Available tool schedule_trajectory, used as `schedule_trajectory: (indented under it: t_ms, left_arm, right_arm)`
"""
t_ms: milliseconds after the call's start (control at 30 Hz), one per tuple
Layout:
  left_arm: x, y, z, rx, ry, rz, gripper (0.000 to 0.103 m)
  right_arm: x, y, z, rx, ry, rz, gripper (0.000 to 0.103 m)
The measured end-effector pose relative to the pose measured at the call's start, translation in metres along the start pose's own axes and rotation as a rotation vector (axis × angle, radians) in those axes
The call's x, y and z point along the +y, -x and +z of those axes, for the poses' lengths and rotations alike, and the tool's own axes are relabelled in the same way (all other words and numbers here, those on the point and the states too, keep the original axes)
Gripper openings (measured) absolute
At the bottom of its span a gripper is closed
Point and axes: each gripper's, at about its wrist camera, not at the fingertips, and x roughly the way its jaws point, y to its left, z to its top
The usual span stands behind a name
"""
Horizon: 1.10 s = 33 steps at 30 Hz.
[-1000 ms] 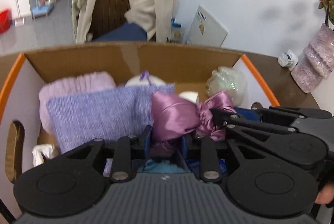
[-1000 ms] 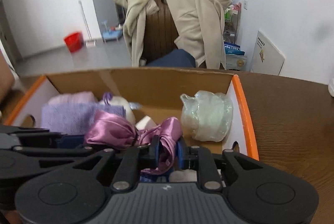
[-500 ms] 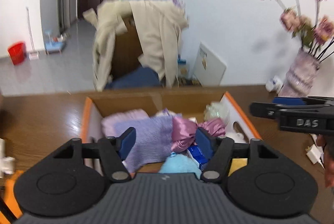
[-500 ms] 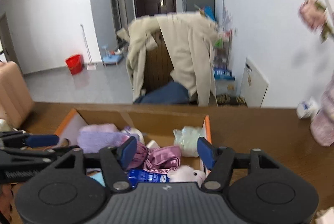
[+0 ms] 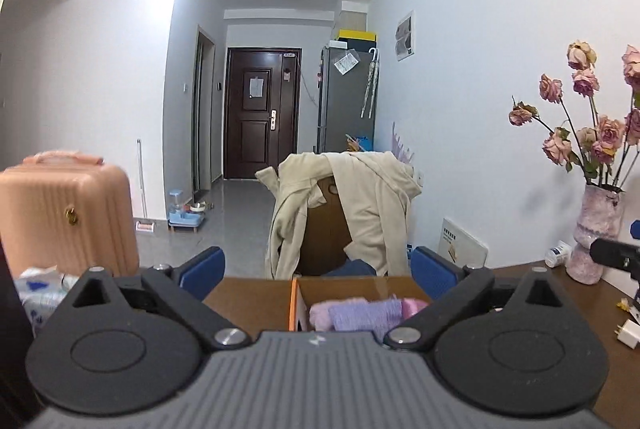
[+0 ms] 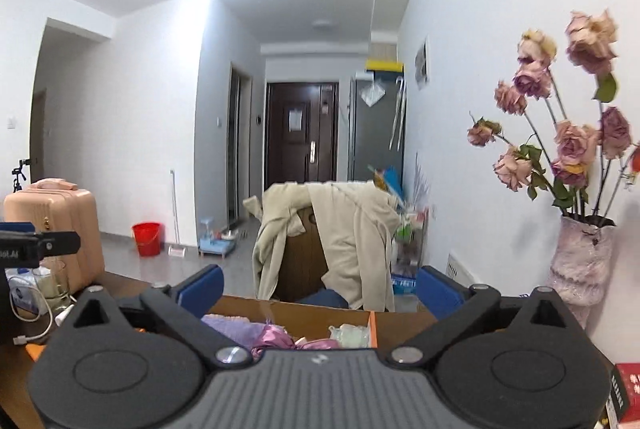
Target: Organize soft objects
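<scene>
Left wrist view, left to right: pink suitcase (image 5: 66, 217) at the far left; left claw (image 5: 318, 275), jaws opening and spread wide, blue fingertips (image 5: 202, 271) apart with nothing between them; cardboard box (image 5: 360, 283) with an orange edge on the brown tabletop (image 5: 248, 299), just past the claw, holding a pink knit cloth (image 5: 320, 315), a purple knit cloth (image 5: 366, 315) beside it and a bit of pink fabric at the right; chair draped with a beige jacket (image 5: 360, 205) behind the box; vase (image 5: 596, 233) of dried roses at the right wall, with a small white bottle beside it. Right wrist view, left to right: suitcase (image 6: 52, 225), red bucket (image 6: 147, 238) on the floor, right claw (image 6: 320, 287), jaws opening and spread wide, holding nothing; same box (image 6: 320, 311) just past it, containing purple cloth (image 6: 232, 327), a shiny pink satin bow (image 6: 272, 339) and a pale green bundle (image 6: 350, 334) at the right end; vase (image 6: 582, 261) at the far right.
</scene>
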Motion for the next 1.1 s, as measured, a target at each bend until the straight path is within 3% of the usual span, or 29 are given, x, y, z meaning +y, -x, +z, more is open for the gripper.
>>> schedule_trajectory:
  t_ms: [267, 400, 533, 667, 833, 967, 1100]
  left_arm:
    - [-0.010, 0.039, -0.025, -0.033, -0.056, 0.024, 0.103]
    - [-0.009, 0.085, -0.039, -0.059, -0.097, 0.062, 0.103]
    - [-0.009, 0.139, -0.060, -0.051, -0.090, 0.042, 0.103]
    - [-0.006, 0.199, -0.100, -0.097, -0.060, 0.021, 0.103]
    - [-0.008, 0.251, -0.142, -0.053, -0.008, 0.020, 0.103]
    - [-0.008, 0.277, -0.173, 0.004, -0.055, 0.016, 0.103]
    - [-0.004, 0.288, -0.182, 0.017, -0.046, 0.026, 0.103]
  right_arm:
    - [0.014, 0.038, -0.028, -0.016, -0.034, -0.005, 0.103]
    - [0.025, 0.070, -0.048, -0.017, -0.031, 0.001, 0.103]
    - [0.038, 0.109, -0.070, 0.036, -0.030, -0.001, 0.103]
    - [0.051, 0.167, -0.098, 0.023, -0.014, 0.079, 0.103]
    - [0.075, 0.228, -0.137, 0.029, 0.012, 0.085, 0.103]
    - [0.089, 0.268, -0.161, 0.077, 0.028, 0.073, 0.103]
    - [0.091, 0.289, -0.169, 0.083, -0.008, 0.076, 0.103]
